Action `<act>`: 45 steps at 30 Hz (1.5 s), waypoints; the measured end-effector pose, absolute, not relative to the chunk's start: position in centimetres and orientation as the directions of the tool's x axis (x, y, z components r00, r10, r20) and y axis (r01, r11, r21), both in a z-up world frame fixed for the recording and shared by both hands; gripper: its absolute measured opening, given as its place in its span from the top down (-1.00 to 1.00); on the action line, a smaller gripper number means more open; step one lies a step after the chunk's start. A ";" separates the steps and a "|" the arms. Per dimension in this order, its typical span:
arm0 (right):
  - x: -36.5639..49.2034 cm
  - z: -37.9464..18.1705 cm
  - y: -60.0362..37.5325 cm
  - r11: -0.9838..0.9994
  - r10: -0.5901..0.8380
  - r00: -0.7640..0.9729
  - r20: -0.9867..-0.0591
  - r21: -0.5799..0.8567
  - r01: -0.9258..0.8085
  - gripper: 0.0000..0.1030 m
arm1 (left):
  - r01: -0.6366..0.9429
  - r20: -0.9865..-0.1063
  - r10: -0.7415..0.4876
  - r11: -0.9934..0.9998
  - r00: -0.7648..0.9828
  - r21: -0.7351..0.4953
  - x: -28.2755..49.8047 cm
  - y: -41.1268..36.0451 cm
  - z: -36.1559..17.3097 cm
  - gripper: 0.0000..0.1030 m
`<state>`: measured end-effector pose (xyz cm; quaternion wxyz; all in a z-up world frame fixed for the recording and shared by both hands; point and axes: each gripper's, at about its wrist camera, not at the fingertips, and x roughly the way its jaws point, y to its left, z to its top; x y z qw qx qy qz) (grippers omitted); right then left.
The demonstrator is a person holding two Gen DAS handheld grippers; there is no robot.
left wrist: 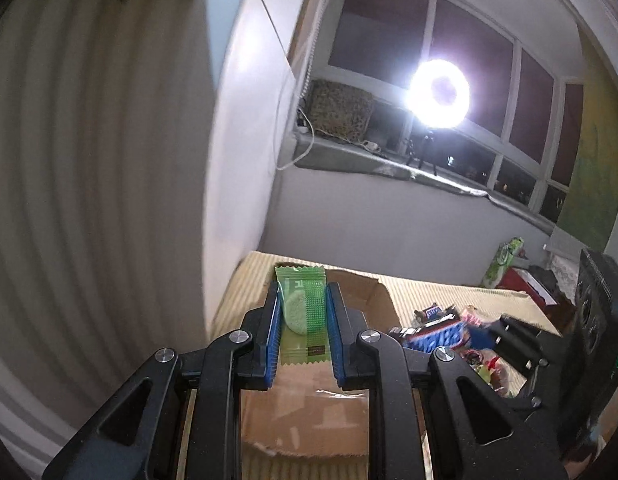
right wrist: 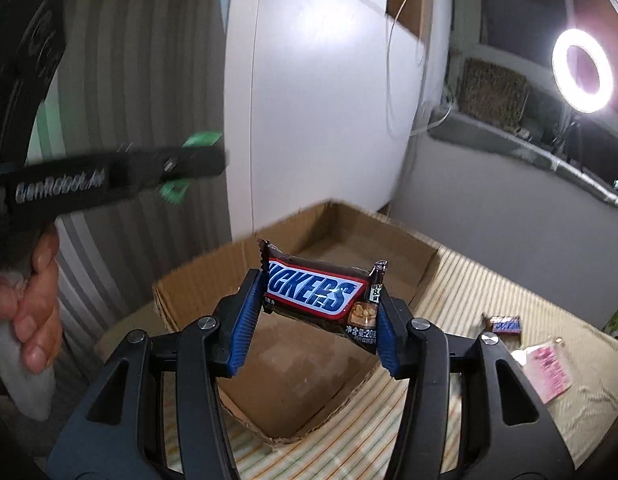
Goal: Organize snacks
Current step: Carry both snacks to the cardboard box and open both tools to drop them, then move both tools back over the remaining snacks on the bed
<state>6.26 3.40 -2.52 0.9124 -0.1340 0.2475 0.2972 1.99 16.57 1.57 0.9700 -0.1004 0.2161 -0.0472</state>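
Snacks: green packet clamped upright between the left gripper pads, over the cardboard box | Snickers bar gripped crosswise in the right gripper, above the open box | loose snacks on the striped cloth right of the box | hand holds the left gripper's handle
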 end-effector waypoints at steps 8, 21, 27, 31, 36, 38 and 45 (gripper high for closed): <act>6.9 -5.4 3.8 0.775 0.459 0.672 -0.581 -0.107 -0.622 -0.13 | 0.058 -0.481 -0.158 0.974 0.863 -0.218 5.4 15.6 -0.7 0.62; 6.2 -3.6 0.0 0.848 0.402 0.748 -0.527 -0.095 -0.522 -0.42 | -0.071 -0.425 -0.052 0.960 0.904 -0.269 2.5 19.6 1.4 -0.54; 5.0 -3.5 0.4 0.840 0.415 0.747 -0.519 -0.095 -0.534 -0.42 | -0.089 -0.415 -0.029 0.961 0.909 -0.261 0.8 20.0 2.0 -0.54; 4.0 -3.4 -0.4 0.846 0.421 0.753 -0.506 -0.081 -0.527 -0.42 | -0.082 -0.419 -0.031 0.965 0.908 -0.249 0.5 19.2 2.2 -0.54; 3.0 -3.7 -3.3 0.871 0.403 0.769 -0.496 -0.051 -0.489 -0.42 | -0.045 -0.435 -0.051 0.977 0.899 -0.207 0.7 16.3 2.3 -0.54; 2.5 -3.9 -5.4 0.889 0.382 0.782 -0.492 -0.036 -0.457 -0.42 | -0.018 -0.441 -0.069 0.982 0.895 -0.190 0.8 14.4 2.3 -0.54; -0.2 -4.2 -15.9 0.965 0.227 0.847 -0.480 -0.003 -0.261 -0.42 | 0.117 -0.464 -0.171 0.983 0.869 -0.142 1.3 6.6 2.1 -0.54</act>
